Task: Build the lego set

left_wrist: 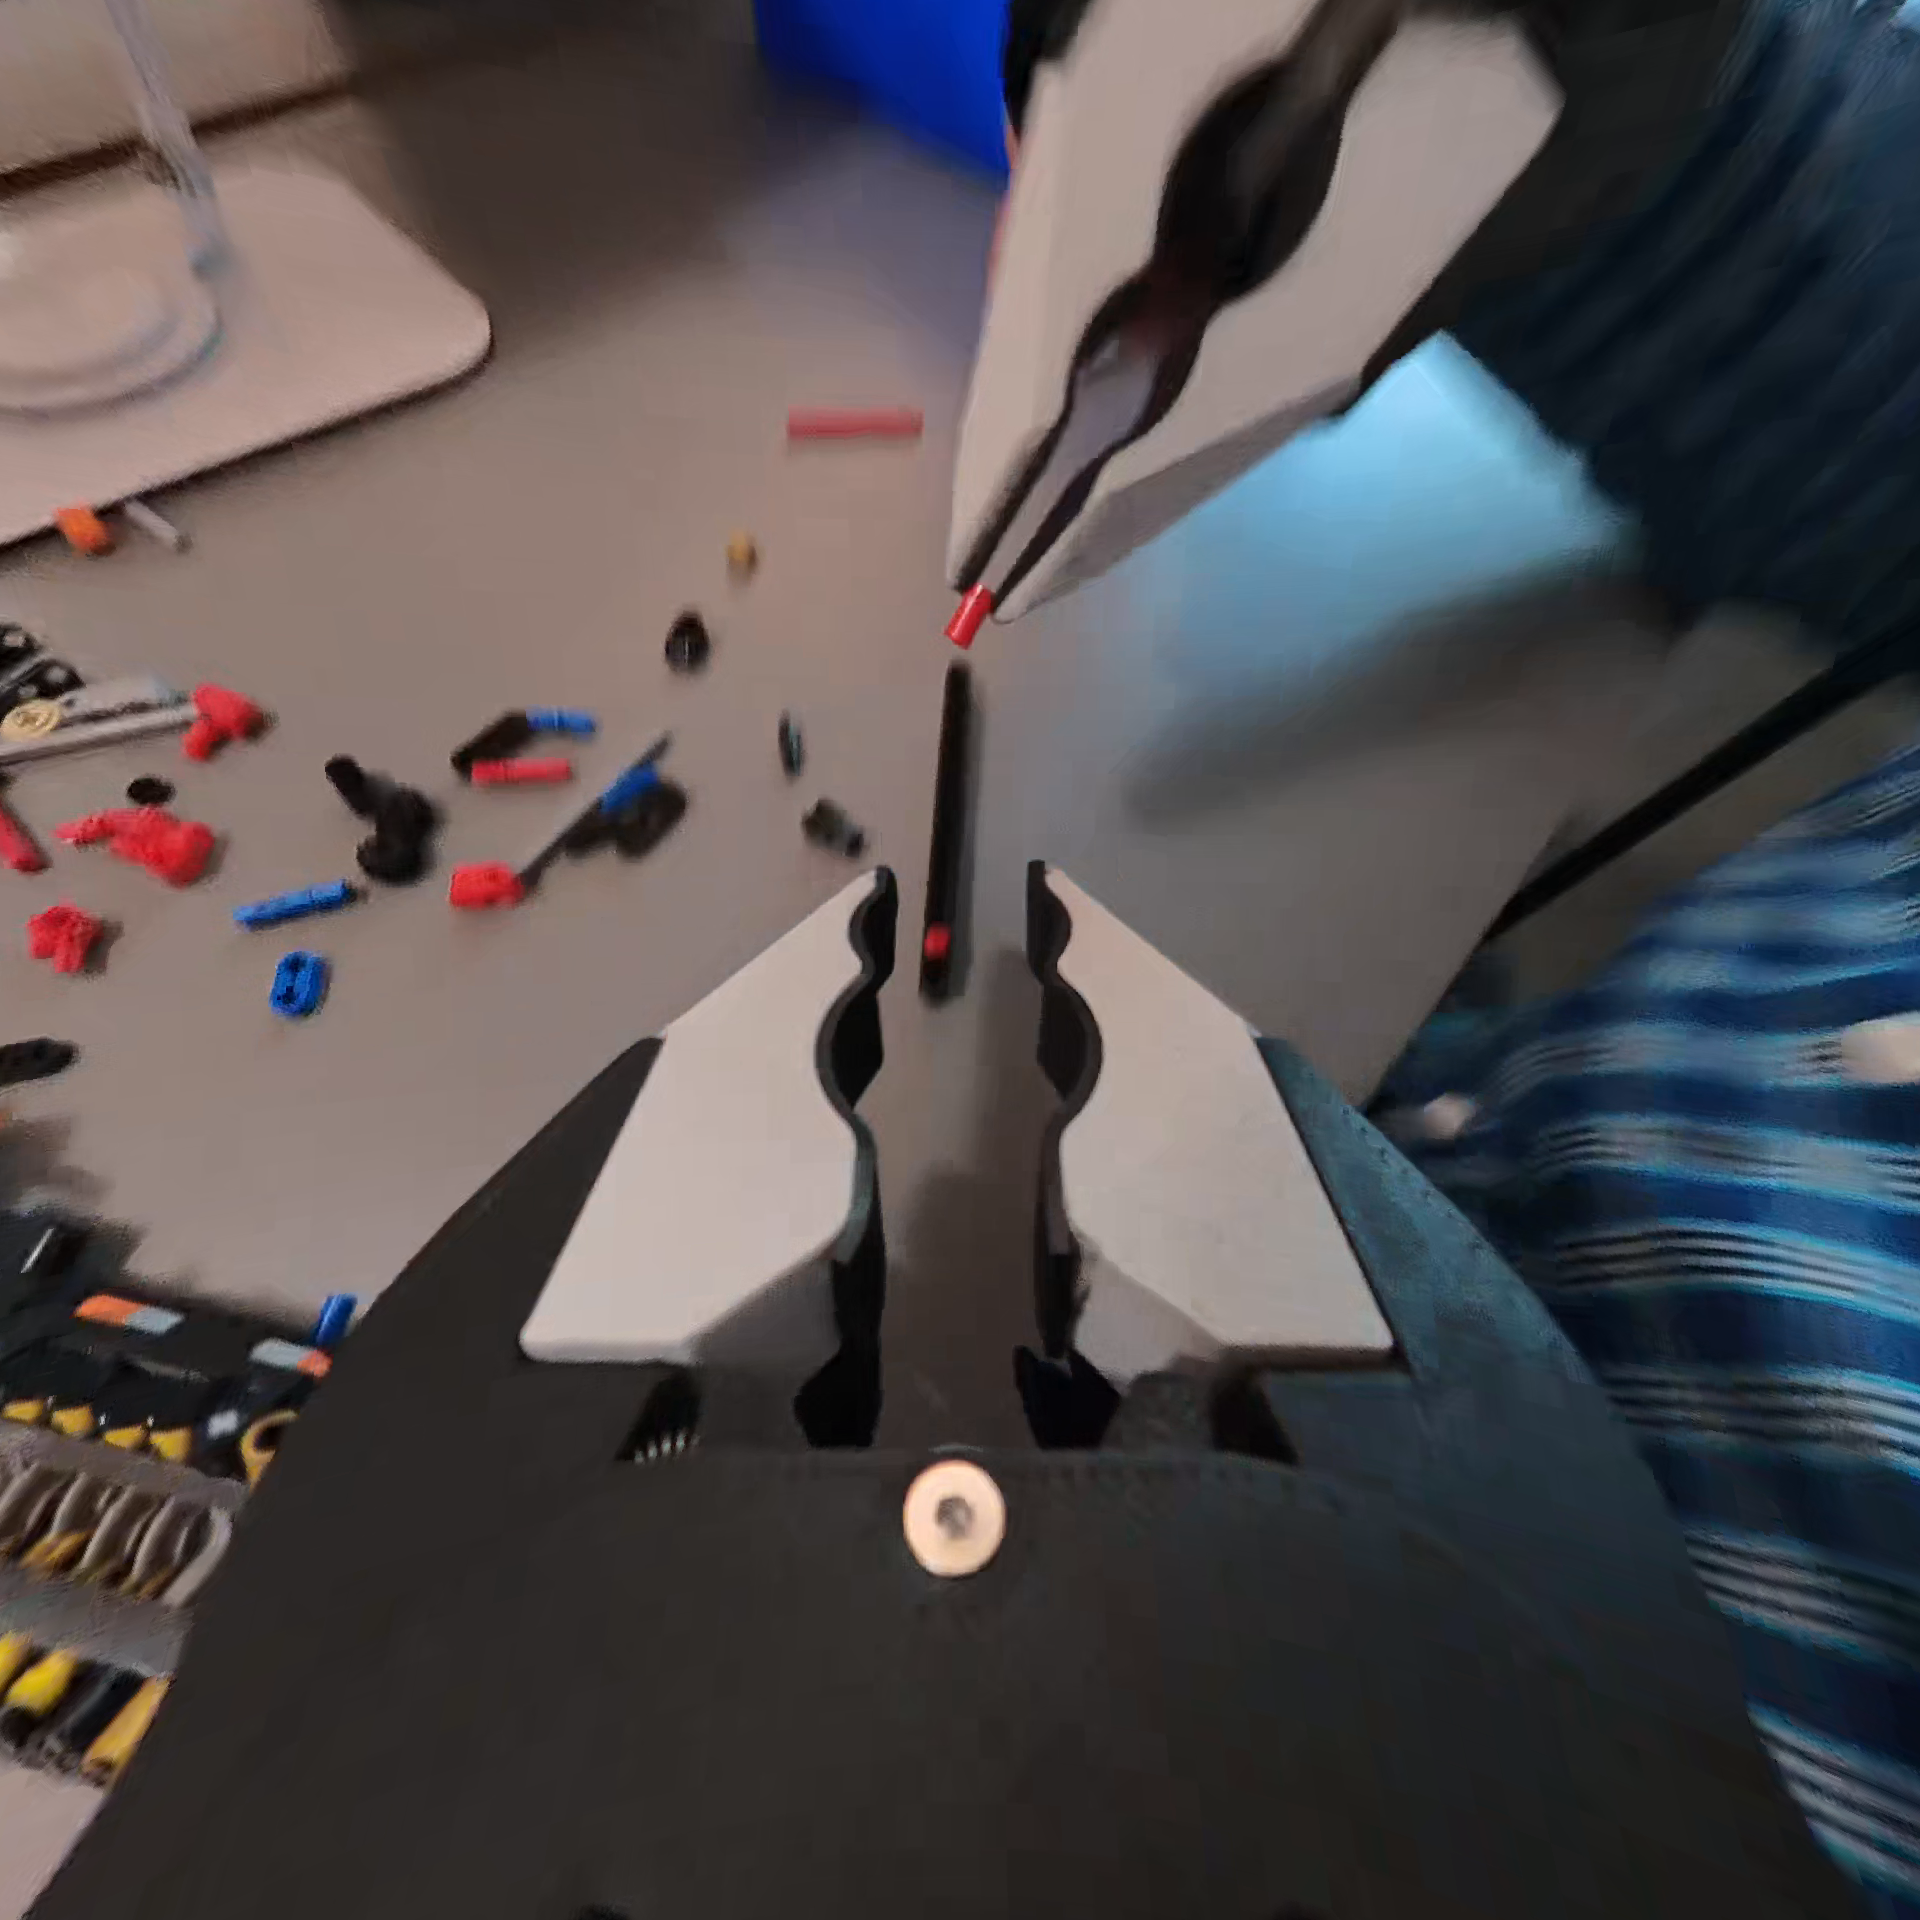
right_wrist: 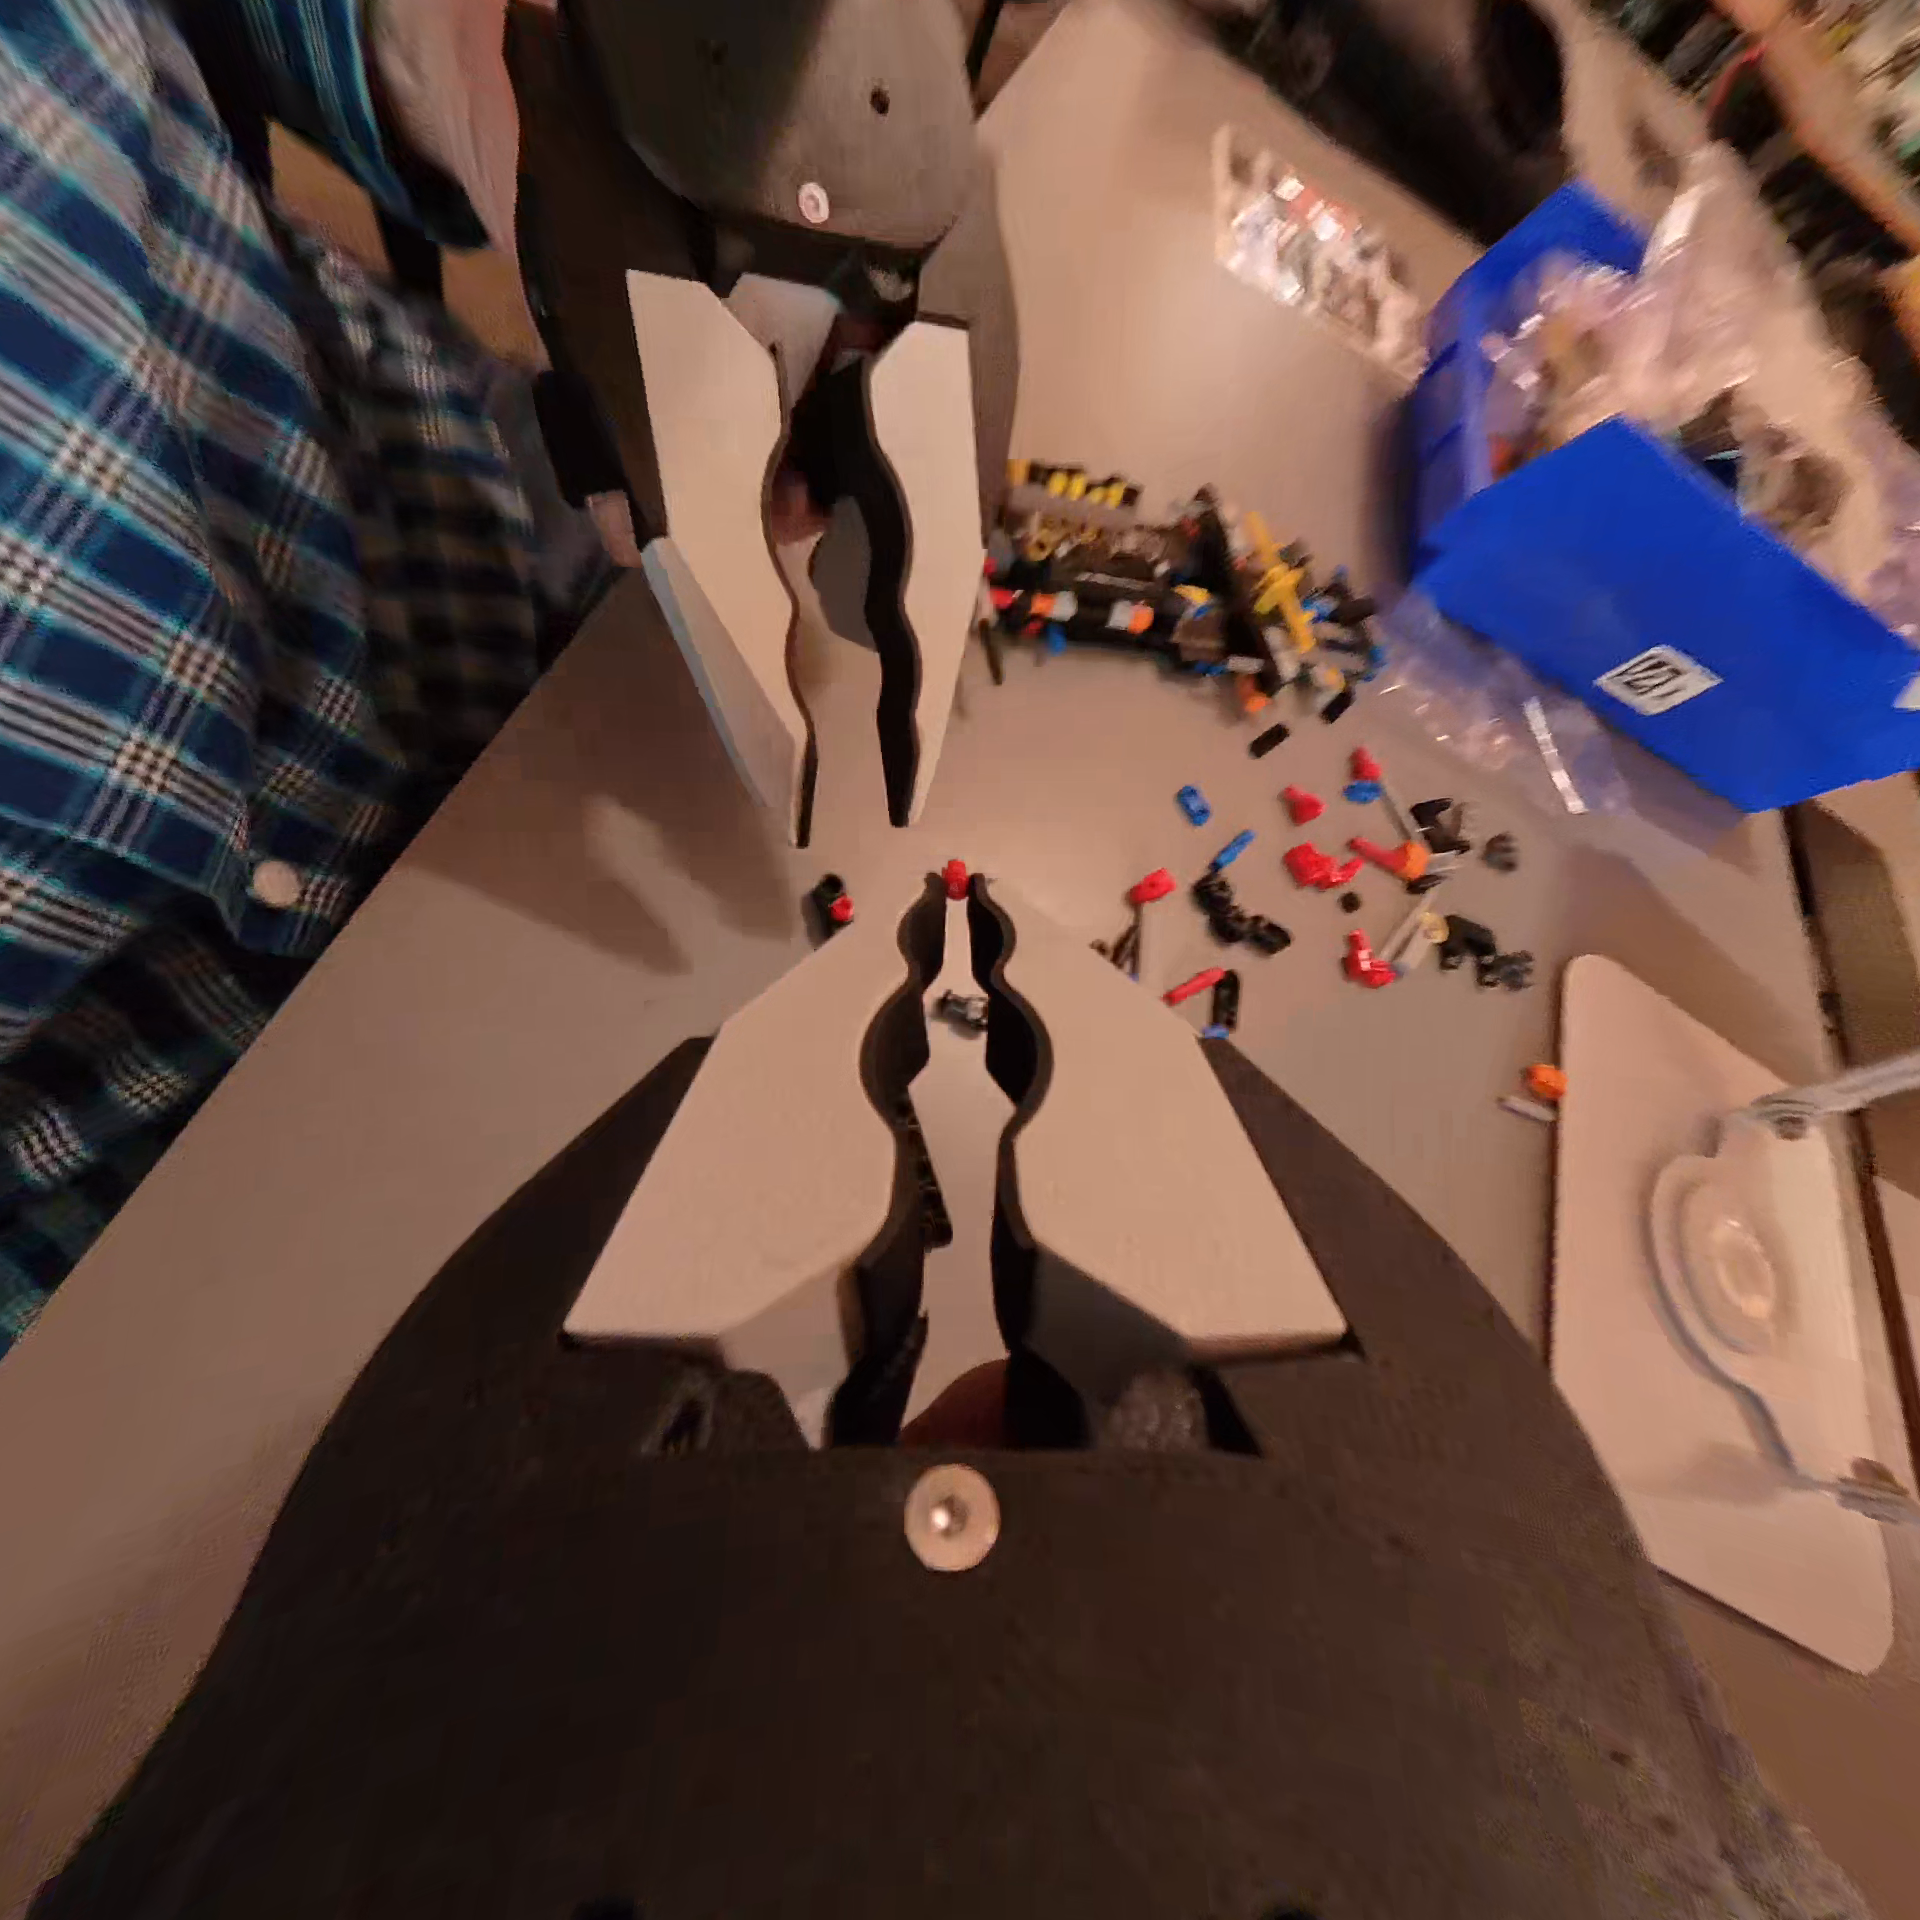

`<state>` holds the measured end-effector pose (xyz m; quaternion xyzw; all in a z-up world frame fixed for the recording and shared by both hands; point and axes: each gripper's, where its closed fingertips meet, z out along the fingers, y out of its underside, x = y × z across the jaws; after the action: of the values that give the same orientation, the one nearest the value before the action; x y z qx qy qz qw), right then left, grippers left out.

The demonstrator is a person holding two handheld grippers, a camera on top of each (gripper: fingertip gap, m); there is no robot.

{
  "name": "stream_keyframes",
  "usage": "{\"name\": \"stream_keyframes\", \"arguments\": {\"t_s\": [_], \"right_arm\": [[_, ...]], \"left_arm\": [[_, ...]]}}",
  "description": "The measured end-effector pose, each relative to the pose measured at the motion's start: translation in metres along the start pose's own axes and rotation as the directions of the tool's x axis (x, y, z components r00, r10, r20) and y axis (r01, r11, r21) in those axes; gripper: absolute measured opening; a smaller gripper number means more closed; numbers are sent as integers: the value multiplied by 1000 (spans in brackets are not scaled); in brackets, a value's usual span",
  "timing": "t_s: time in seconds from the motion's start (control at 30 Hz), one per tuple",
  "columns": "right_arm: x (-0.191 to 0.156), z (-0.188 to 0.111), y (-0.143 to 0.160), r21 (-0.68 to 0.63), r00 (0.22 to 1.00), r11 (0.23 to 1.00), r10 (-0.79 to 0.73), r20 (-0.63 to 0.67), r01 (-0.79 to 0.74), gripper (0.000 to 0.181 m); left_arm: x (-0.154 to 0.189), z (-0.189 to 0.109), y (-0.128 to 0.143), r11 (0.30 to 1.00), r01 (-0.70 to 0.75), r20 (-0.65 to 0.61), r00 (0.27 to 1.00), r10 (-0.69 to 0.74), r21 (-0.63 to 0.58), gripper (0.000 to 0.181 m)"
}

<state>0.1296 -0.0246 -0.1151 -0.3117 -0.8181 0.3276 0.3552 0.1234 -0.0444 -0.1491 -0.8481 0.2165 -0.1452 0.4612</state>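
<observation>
A long black beam [left_wrist: 948, 821] with a red pin [left_wrist: 935, 943] in its near end lies on the grey table [left_wrist: 623, 1091]. My left gripper [left_wrist: 961, 883] is open and empty, its tips just above and either side of that end. My right gripper [left_wrist: 982, 597] comes in from above, shut on a small red pin [left_wrist: 968, 615] held just off the beam's far end. In the right wrist view the right gripper [right_wrist: 956, 883] pinches the red pin [right_wrist: 954, 876], and the open left gripper [right_wrist: 852, 826] hangs opposite, above the beam's pinned end [right_wrist: 831, 902].
Loose red, blue and black pieces [left_wrist: 395, 831] lie left of the beam, also in the right wrist view [right_wrist: 1351, 883]. A part-built black and yellow model [right_wrist: 1174, 592] and a blue bin [right_wrist: 1662, 582] stand beyond. A beige mat [right_wrist: 1683, 1507] holds a clear stand. A person's plaid sleeve [left_wrist: 1662, 1299] borders the table edge. The left gripper's tips are roughly 4 cm from the right gripper's.
</observation>
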Motion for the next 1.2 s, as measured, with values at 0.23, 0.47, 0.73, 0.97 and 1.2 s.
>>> {"name": "stream_keyframes", "arguments": {"t_s": [0.23, 0.47, 0.73, 0.97, 1.2], "right_arm": [[-17, 29, 24, -210, 992, 975, -53, 112, 76, 2], [-26, 39, 36, -322, 976, 938, -64, 206, 129, 1], [-30, 41, 45, -396, 965, 902, -74, 252, 172, 1], [-31, 41, 48, -463, 950, 852, -113, 292, 244, 1], [-33, 42, 45, -450, 929, 850, -111, 352, 272, 0]], "left_arm": [[-9, 20, 33, 975, -142, 100, 982, 160, -169, 21], [-7, 27, 36, 961, -181, 88, 975, 203, -208, 8], [-6, 29, 35, 957, -199, 90, 971, 222, -209, 6], [-6, 30, 35, 954, -216, 90, 967, 239, -209, 6], [-4, 30, 35, 955, -217, 69, 970, 235, -203, 5]]}}
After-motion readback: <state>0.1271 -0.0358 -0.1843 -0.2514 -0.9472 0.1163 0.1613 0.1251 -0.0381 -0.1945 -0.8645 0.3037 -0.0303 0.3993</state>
